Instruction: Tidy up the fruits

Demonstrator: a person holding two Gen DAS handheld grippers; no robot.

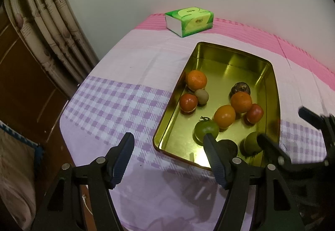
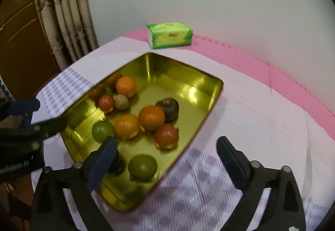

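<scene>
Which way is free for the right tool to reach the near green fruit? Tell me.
Probably from straight above: the right tool stands open just over the green fruit, which lies alone at the near end of the gold tin, nothing covering it.

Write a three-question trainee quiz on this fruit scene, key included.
1. True or false: the gold tin tray holds every fruit in view.
2. How many green tomatoes are in the tray?
3. What sits beyond the tray, near the wall? A) tissue pack B) cup C) plate

Key:
1. True.
2. Two: one beside an orange, at, and one nearest the right hand-held gripper, at.
3. A, the green tissue pack.
</scene>
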